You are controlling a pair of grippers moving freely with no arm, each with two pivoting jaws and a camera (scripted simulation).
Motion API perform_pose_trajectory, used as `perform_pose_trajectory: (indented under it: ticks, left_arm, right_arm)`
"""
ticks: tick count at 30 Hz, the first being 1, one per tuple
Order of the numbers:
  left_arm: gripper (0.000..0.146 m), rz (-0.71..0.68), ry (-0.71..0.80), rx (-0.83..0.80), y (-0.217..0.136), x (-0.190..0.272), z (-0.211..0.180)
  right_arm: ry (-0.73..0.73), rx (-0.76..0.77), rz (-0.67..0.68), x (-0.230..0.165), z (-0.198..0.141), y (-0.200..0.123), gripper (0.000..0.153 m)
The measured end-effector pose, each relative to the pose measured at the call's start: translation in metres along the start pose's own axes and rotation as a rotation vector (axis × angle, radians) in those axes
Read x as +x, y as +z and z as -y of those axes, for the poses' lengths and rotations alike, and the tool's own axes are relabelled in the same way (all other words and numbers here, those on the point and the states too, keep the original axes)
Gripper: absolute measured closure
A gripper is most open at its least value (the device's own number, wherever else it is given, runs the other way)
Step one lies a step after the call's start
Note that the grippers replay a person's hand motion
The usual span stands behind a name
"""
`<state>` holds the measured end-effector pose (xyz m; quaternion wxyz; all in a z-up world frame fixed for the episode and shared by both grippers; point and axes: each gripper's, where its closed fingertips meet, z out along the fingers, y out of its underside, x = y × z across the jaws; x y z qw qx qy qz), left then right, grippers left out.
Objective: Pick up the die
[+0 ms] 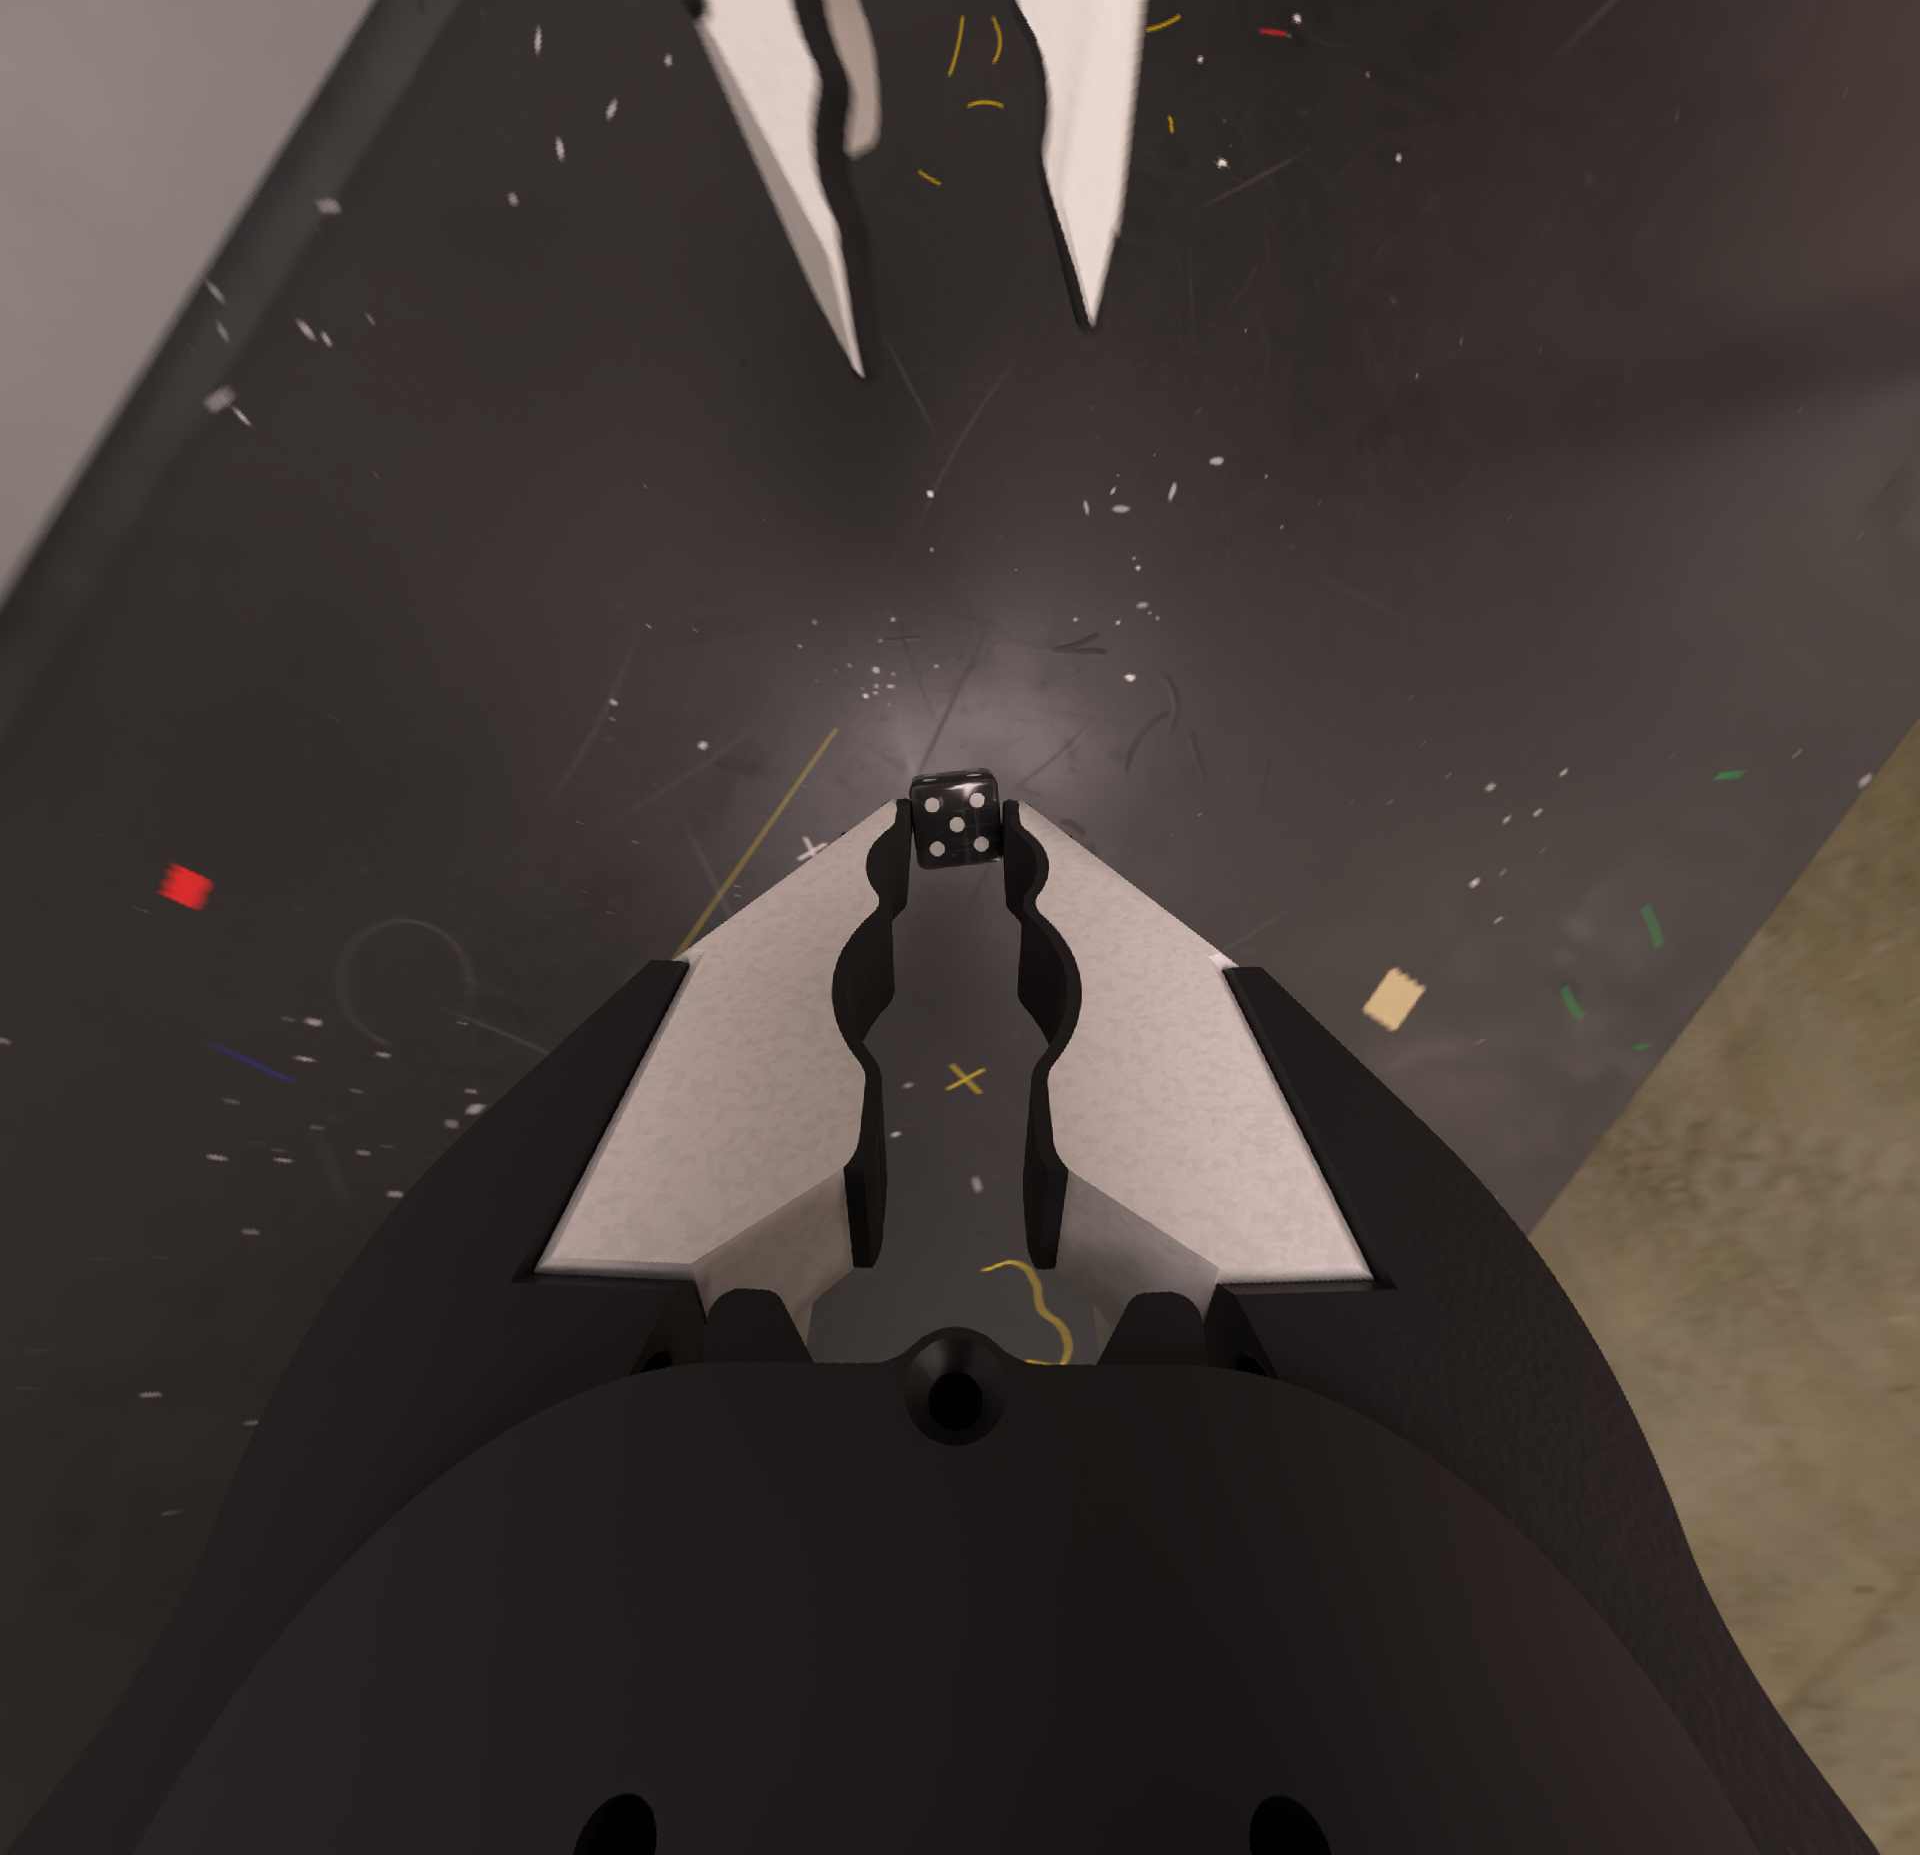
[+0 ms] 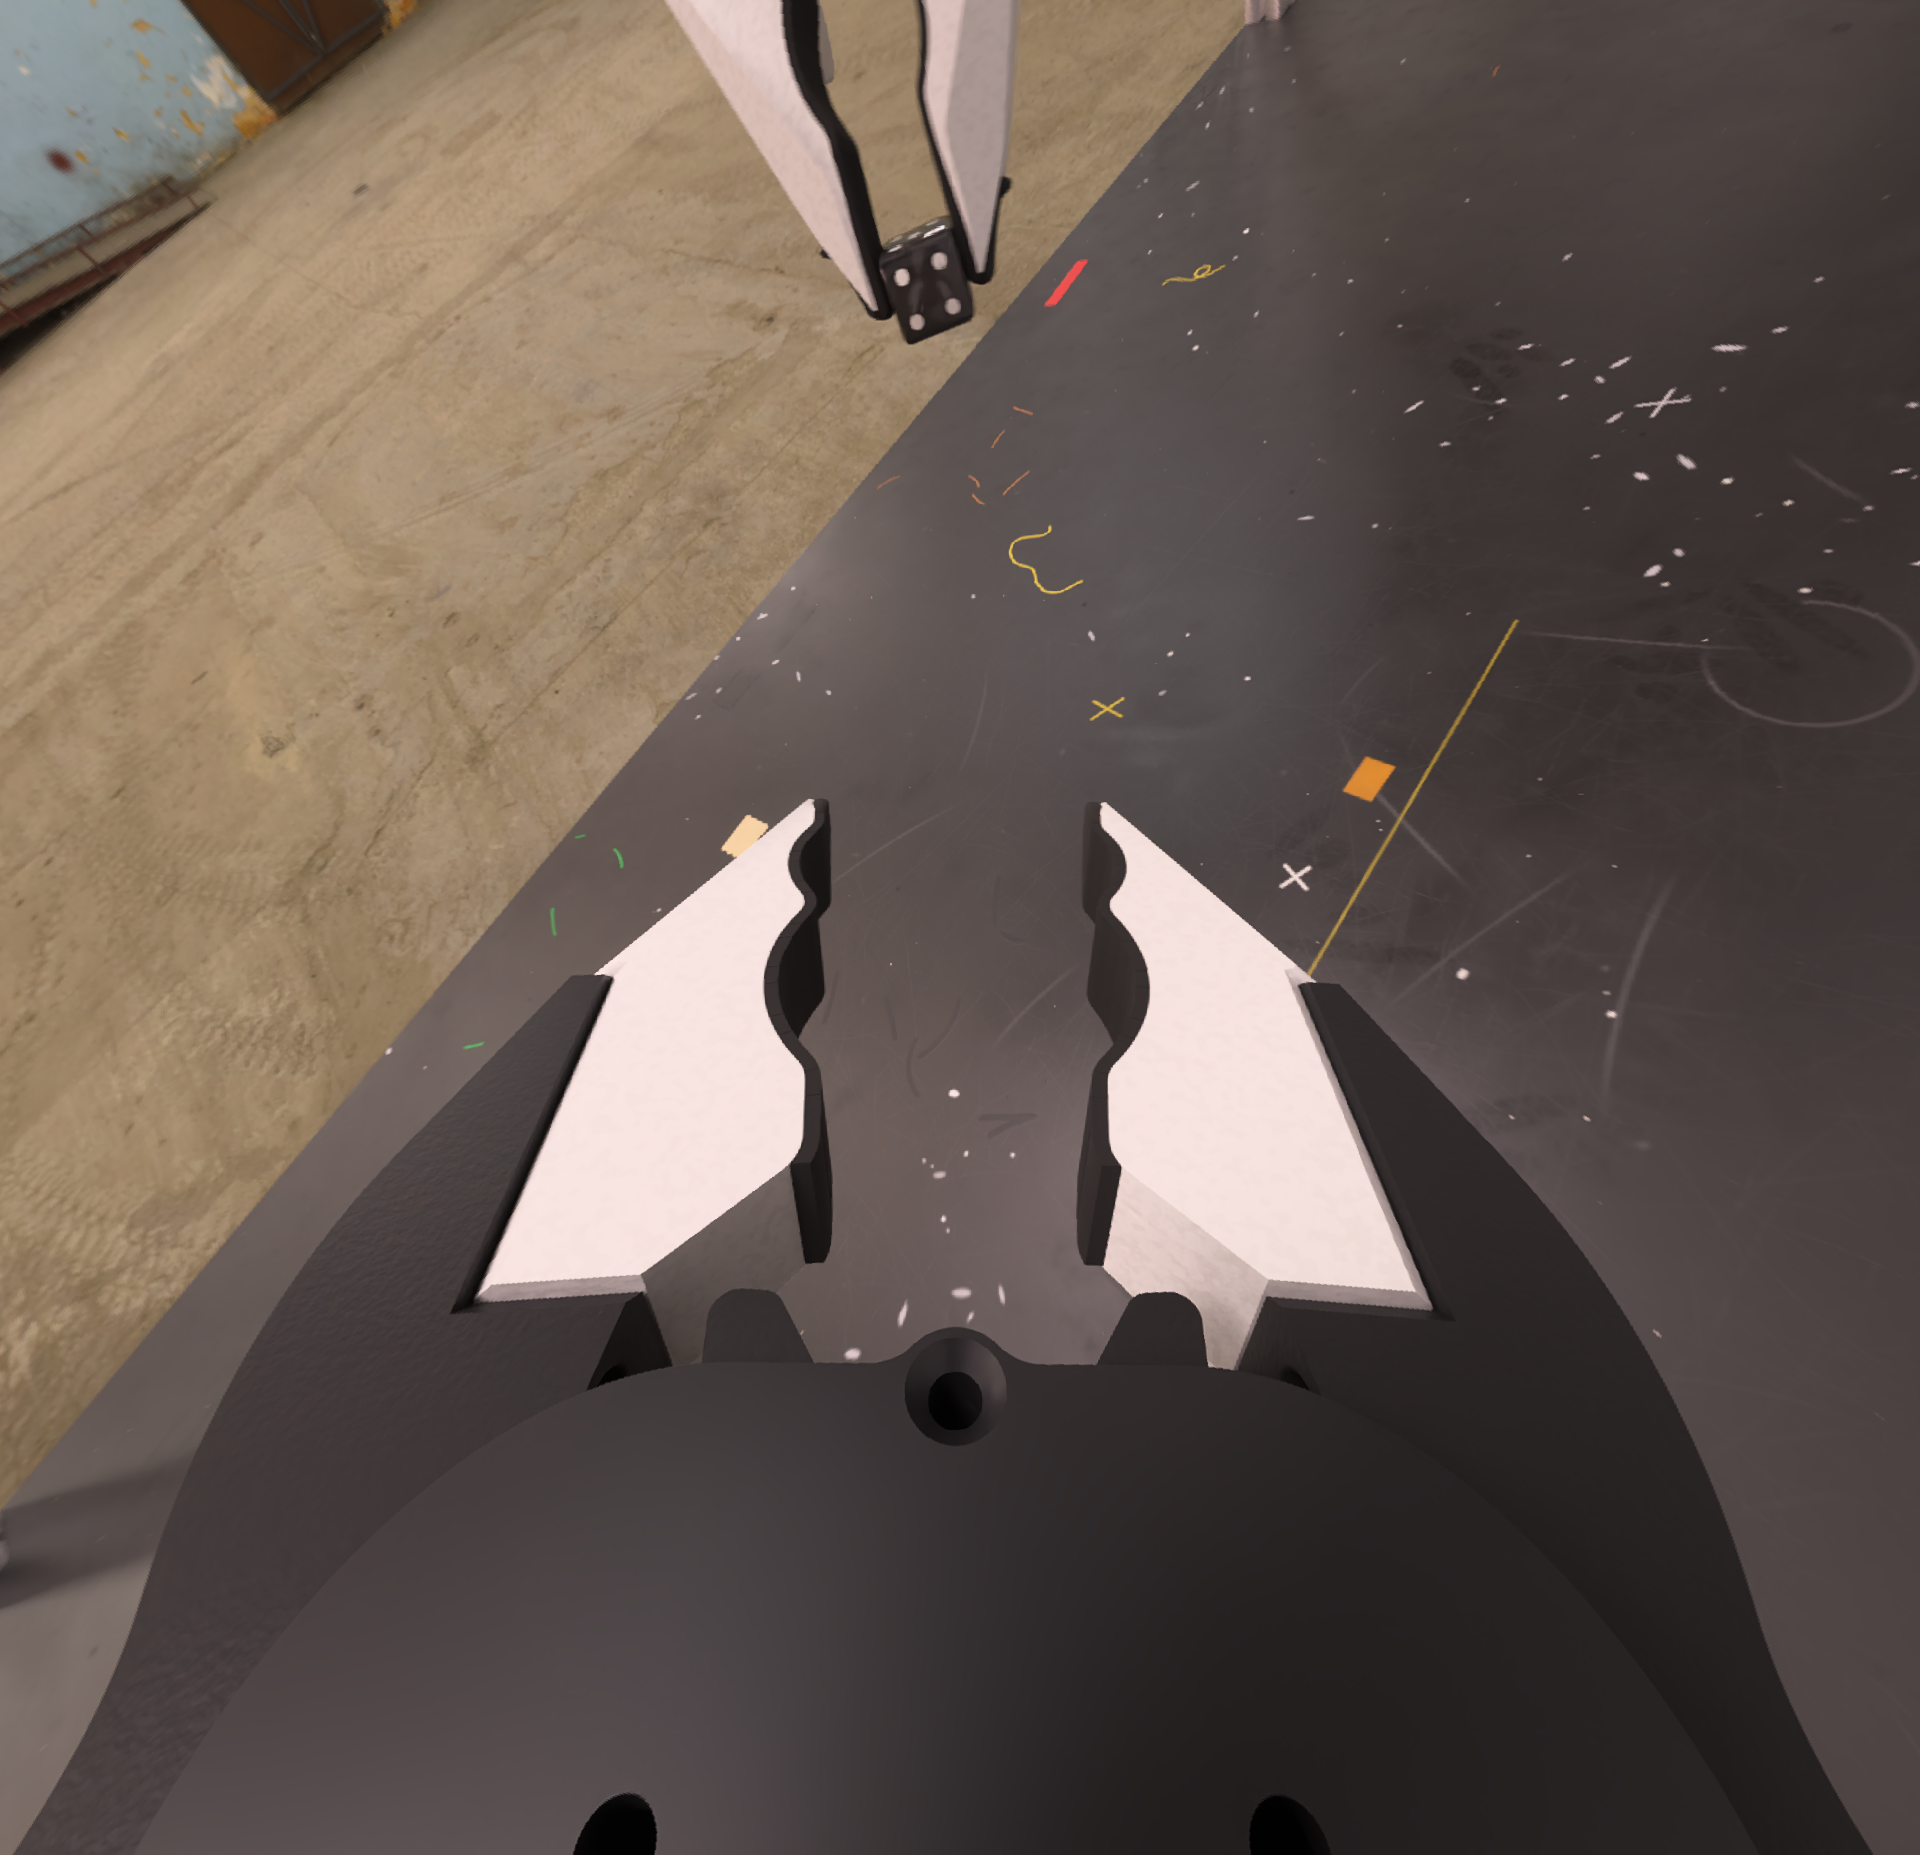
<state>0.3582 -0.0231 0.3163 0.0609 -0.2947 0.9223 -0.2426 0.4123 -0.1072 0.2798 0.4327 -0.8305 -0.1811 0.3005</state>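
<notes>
The left hand-held gripper pinches the small, hard black plastic die with white pips at its fingertips, above the dark scuffed counter. Light, glossy, likely slippery: grip flat opposite faces. The right hand-held gripper gapes empty.

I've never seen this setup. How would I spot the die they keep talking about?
Start at the big dark, scuffed table and find the left gripper raised above its edge. The die is pinched between the tips of its white fingers. It is a small black cube with white dots, the only solid object around; everything else nearby is flat marks.
</notes>
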Motion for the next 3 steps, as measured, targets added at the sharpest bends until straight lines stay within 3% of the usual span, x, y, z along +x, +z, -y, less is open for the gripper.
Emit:
perform_pose_trajectory:
  ticks: [3]
  left_arm:
    - [0.129,0.029,0.125,0.009,-0.015,0.004,0.006]
  right_arm:
    - [0.027,0.000,0.016,0.004,0.013,-0.021,0.087]
